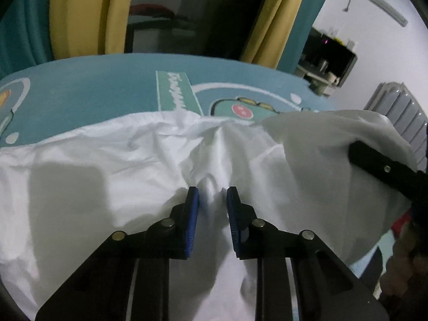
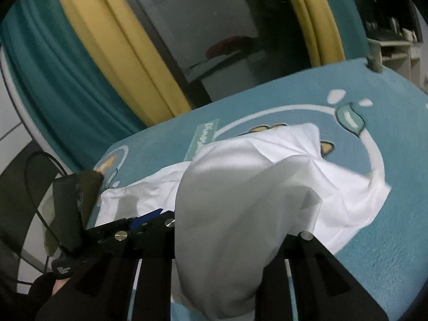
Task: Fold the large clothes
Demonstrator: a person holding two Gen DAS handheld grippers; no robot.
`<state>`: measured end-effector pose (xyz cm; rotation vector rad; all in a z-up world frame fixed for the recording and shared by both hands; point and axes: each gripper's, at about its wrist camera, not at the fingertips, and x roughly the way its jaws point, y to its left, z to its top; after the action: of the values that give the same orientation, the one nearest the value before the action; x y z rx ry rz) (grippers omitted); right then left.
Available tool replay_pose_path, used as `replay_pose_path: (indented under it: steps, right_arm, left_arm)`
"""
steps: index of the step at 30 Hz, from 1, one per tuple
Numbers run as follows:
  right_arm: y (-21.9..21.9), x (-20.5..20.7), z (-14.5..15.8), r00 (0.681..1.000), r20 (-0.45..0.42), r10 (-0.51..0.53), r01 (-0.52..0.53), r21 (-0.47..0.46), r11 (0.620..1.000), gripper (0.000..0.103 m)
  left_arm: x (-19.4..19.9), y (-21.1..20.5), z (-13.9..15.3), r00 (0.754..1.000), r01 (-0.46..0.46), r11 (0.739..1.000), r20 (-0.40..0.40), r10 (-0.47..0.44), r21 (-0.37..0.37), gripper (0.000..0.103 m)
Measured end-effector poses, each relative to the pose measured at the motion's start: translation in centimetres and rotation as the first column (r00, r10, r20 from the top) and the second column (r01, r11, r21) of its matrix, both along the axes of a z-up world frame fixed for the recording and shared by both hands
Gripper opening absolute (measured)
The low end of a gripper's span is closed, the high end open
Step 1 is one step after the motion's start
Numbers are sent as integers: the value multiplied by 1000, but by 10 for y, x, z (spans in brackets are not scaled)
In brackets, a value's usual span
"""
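A large white garment [image 1: 107, 157] lies crumpled on a blue table cover [image 1: 93, 88] with cartoon prints. My left gripper [image 1: 212, 198] has its blue pads close together on a raised ridge of the white cloth. The right gripper's black finger [image 1: 385, 168] shows at the right of the left wrist view, lifting a fold of the cloth. In the right wrist view the white garment [image 2: 267, 165] drapes over my right gripper [image 2: 227, 230] and hides its fingertips. The lifted fold hangs between its arms.
Teal and yellow curtains [image 1: 80, 13] hang behind the table beside a dark window. A shelf with small items [image 1: 329, 61] and a grey radiator [image 1: 401, 107] stand at the right. The left gripper's body and a cable [image 2: 67, 214] show at the left of the right wrist view.
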<state>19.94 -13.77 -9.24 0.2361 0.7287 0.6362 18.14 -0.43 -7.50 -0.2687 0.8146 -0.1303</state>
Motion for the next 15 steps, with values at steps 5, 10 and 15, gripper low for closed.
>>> replay_pose_path:
  steps: [5, 10, 15]
  right_arm:
    - [32, -7, 20, 997, 75, 3, 5, -106, 994, 19]
    - [68, -18, 24, 992, 117, 48, -23, -209, 978, 19]
    - [108, -22, 20, 988, 115, 106, -73, -256, 964, 19]
  left_arm:
    - [-26, 39, 18, 998, -13, 999, 64, 16, -43, 24]
    - [-52, 80, 31, 991, -65, 996, 112, 71, -61, 24]
    - [-70, 120, 28, 986, -134, 990, 90, 137, -32, 24]
